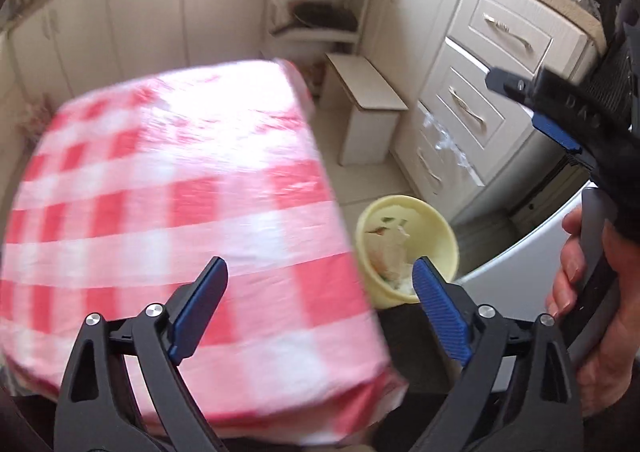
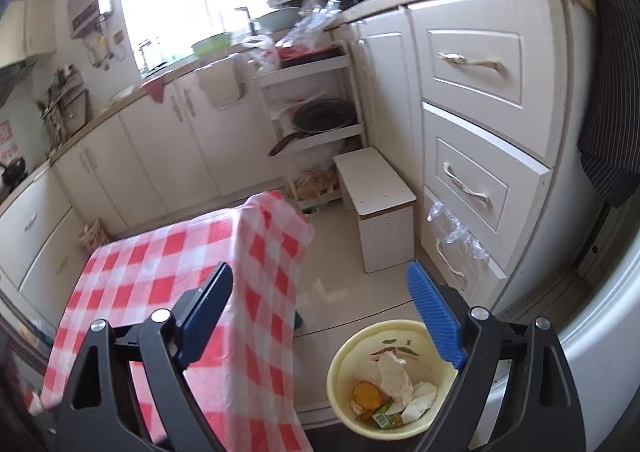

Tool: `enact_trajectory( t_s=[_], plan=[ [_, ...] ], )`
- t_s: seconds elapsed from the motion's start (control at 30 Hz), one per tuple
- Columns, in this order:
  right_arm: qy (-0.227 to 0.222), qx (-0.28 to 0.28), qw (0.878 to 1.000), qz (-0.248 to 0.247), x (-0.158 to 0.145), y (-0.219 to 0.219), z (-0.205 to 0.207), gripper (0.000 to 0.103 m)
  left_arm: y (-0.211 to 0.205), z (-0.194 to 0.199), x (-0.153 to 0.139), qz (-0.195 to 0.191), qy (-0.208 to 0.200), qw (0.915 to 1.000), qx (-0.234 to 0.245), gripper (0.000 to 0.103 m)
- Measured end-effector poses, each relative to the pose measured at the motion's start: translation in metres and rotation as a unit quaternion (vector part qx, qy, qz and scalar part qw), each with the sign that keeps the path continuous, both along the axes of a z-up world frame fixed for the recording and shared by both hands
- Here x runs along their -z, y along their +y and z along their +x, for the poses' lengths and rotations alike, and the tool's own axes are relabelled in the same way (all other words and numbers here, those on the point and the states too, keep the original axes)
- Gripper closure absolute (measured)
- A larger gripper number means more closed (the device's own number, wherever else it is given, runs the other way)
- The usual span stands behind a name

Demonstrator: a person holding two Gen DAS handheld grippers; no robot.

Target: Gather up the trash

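A pale yellow trash bin (image 2: pixel 340 364) stands on the floor by the table's corner and holds crumpled paper (image 2: pixel 394 376), an orange peel (image 2: pixel 366 392) and small wrappers. In the left wrist view the bin (image 1: pixel 432 219) shows between the table and a white appliance. My left gripper (image 1: pixel 320 266) is open and empty above the table's edge, its right finger in front of the bin. My right gripper (image 2: pixel 320 270) is open and empty above the bin and the hanging cloth. The right gripper (image 1: pixel 532 111) also shows in the left wrist view, held by a hand (image 1: pixel 580 272).
A table under a red-and-white checked cloth (image 1: pixel 180 211) fills the left. A small white stool (image 2: pixel 380 187) stands on the floor beyond the bin. Cream drawers (image 2: pixel 472 179) with a plastic bag (image 2: pixel 456 232) on a handle line the right. A corner shelf holds a pan (image 2: pixel 320 115).
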State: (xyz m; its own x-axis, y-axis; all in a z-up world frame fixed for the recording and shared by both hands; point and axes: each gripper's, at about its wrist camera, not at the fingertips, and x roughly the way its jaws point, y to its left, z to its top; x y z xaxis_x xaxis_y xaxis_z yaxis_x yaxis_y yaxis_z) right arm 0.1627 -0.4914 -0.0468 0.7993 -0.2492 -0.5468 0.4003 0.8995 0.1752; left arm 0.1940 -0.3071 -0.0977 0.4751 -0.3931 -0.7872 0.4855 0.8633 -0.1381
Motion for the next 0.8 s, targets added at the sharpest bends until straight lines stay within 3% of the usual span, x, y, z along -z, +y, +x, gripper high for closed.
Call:
enact_trajectory(
  t_s=[0.27,0.53,0.8],
  plan=[
    [-0.092,-0.046,0.994,-0.04,-0.02,0.111,-0.076,0.009,0.128,-0.055,-0.045,-0.011,-0.082,0.9934,-0.079,0.008],
    [-0.145,-0.088,0.983,-0.076,-0.044,0.194,-0.127,0.007,0.212,-0.112,-0.075,0.0,-0.142,0.9815,-0.128,0.008],
    [-0.128,-0.122,0.979,-0.103,-0.069,0.24,-0.168,0.007,0.255,-0.158,-0.088,0.006,-0.158,0.9767,-0.145,0.008]
  ],
)
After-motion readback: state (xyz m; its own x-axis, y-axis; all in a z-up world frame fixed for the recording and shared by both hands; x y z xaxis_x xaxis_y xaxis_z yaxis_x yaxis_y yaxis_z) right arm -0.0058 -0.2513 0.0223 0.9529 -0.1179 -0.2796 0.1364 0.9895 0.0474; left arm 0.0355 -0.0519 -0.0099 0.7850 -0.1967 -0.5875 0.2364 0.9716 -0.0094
